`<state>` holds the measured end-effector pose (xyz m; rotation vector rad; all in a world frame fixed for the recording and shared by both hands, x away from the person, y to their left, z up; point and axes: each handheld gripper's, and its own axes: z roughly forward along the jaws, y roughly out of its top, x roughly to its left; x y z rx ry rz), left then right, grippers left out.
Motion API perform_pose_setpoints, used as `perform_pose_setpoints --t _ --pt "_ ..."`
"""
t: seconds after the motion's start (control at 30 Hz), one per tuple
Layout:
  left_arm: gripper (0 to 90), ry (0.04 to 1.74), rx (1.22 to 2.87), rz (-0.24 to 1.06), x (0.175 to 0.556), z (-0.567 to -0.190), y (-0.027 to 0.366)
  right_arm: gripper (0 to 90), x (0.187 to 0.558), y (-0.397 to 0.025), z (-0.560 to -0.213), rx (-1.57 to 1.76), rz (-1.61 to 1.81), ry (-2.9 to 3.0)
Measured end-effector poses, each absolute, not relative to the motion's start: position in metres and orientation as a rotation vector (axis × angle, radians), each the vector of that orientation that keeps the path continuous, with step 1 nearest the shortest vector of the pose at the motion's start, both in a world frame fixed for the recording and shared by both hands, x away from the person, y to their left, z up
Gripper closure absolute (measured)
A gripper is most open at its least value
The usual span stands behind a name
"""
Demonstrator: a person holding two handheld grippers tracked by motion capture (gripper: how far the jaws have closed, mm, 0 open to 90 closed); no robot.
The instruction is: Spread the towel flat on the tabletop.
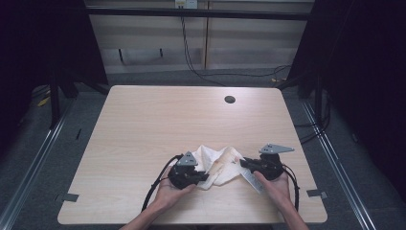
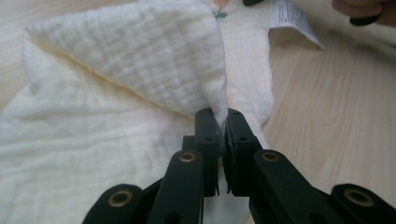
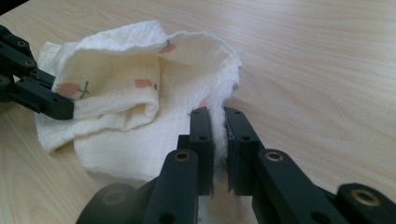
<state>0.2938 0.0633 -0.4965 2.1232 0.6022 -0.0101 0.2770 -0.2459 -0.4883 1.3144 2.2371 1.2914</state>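
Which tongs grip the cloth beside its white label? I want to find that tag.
The right tongs: the label hangs under them at the cloth's right end. The left tongs pinch the opposite end.

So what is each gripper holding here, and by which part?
Both hold the white cloth: the left gripper pinches a folded corner, and the right gripper is clamped on an edge fold.
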Motion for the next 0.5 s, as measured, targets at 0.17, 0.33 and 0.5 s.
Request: perform_pose_setpoints --t 0.17,0.33,0.5 --pt "85.7 0.645 2.066 -0.005 0.301 -0.486 0.078 83.2 0.276 -0.251 -0.483 1.317 1.324 2.197" --pt "85.6 0.661 2.008 0.012 0.308 -0.471 0.094 83.3 0.273 -0.256 -0.474 1.303 1.362 2.144" --pt "85.4 0.661 1.977 0.04 0.31 -0.458 0.109 83.4 0.273 -0.259 -0.464 1.28 1.396 2.125"
